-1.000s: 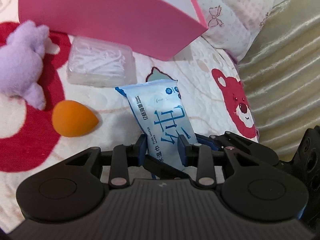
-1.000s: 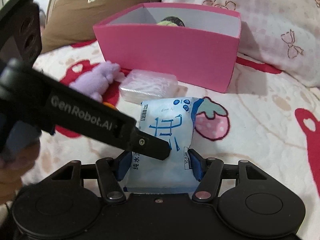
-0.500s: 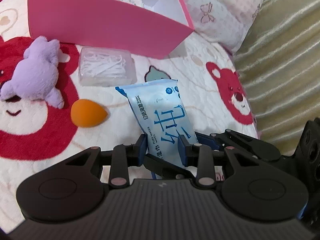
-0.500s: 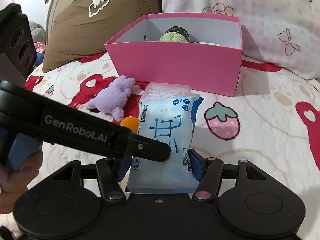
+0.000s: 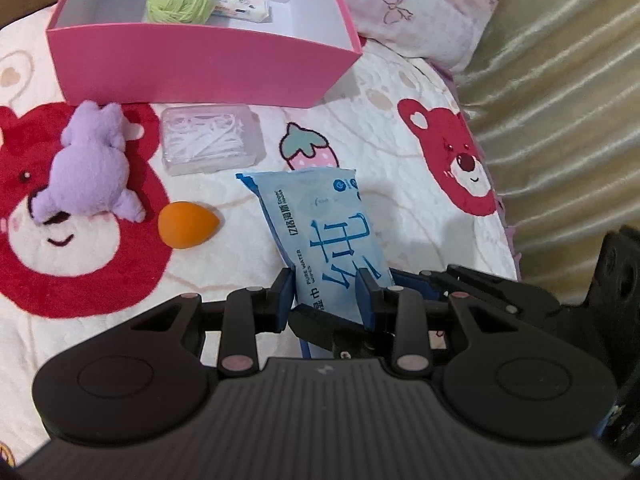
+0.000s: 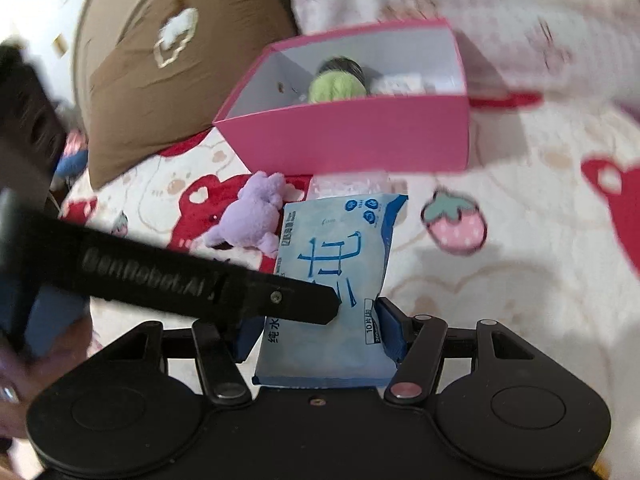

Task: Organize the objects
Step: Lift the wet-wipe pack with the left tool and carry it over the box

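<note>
1. The left gripper (image 5: pixel 326 294) is clamped on the near end of the wipes pack (image 5: pixel 320 232); its blue pads press both long edges of the pack.
2. The right gripper (image 6: pixel 316 328) also grips that pack (image 6: pixel 332 280), its pads set against the pack's two sides at the lower end.
3. In the right wrist view the left gripper's black finger reaches in from 9 o'clock and lies across the front of the pack.
4. The pack is held off the blanket (image 5: pixel 224 256), tilted, its far end pointing toward 12 o'clock, where the box stands.
5. The pink box (image 5: pixel 200 64) stands open at 11 o'clock from the pack, well apart from it.
6. Inside the box lie a green yarn ball (image 5: pixel 178 0) and, just beside it at 3 o'clock, a small white packet (image 5: pixel 240 8).
7. A clear case (image 5: pixel 212 144) of white picks lies on the blanket just in front of the box, at 10 o'clock from the pack.
8. A purple plush (image 5: pixel 88 168) lies at 9 o'clock from the case, close to it.
9. An orange sponge (image 5: pixel 186 224) lies at 5 o'clock from the plush, apart from the pack.
10. A brown pillow (image 6: pixel 168 72) leans at 10 o'clock in the right wrist view, behind the box.
11. Part of a hand (image 6: pixel 12 376) shows at the left edge of that view, blurred.
</note>
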Available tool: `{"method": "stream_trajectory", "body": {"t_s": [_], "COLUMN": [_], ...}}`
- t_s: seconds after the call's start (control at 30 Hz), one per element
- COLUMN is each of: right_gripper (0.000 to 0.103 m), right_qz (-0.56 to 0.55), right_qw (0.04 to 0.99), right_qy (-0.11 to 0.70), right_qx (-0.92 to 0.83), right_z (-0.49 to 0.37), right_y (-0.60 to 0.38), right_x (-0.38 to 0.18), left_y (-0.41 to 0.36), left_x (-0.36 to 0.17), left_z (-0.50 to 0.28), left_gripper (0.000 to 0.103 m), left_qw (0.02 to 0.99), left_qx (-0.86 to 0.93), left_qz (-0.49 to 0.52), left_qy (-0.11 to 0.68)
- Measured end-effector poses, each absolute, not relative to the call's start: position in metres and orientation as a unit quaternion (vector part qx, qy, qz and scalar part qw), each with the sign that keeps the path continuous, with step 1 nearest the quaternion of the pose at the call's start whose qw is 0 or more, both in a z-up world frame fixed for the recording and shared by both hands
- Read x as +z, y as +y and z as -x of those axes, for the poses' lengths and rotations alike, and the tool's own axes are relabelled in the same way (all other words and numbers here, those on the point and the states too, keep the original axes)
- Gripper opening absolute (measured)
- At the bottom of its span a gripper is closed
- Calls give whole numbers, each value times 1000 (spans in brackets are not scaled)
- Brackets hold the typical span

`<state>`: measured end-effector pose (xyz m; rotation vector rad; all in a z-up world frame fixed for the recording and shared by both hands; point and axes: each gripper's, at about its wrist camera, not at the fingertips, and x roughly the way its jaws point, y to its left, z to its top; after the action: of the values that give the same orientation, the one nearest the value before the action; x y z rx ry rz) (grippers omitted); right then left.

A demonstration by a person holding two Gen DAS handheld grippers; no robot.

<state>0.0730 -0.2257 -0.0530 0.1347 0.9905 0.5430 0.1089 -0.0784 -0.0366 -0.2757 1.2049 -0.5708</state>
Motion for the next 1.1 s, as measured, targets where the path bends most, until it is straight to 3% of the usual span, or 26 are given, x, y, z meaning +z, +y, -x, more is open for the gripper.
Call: {"method": "stream_trajectory", "body": {"t_s": [0.4, 1.1], "right_gripper": [65, 65], "right_qz": [-89, -66], "right_qw": [852, 867], "right_qy": [444, 397], "right_qx": [262, 296], "right_z": [-76, -120], "right_y": [-219, -215], "right_x": [-20, 77], "left_y": [-73, -72], "left_x": [18, 117], "left_z": [-116, -145], "left_gripper": [32, 33], "left_qw": [789, 843], "left_qx": [-251, -240], "left_qz": [103, 98], "left_qy": [551, 472]}}
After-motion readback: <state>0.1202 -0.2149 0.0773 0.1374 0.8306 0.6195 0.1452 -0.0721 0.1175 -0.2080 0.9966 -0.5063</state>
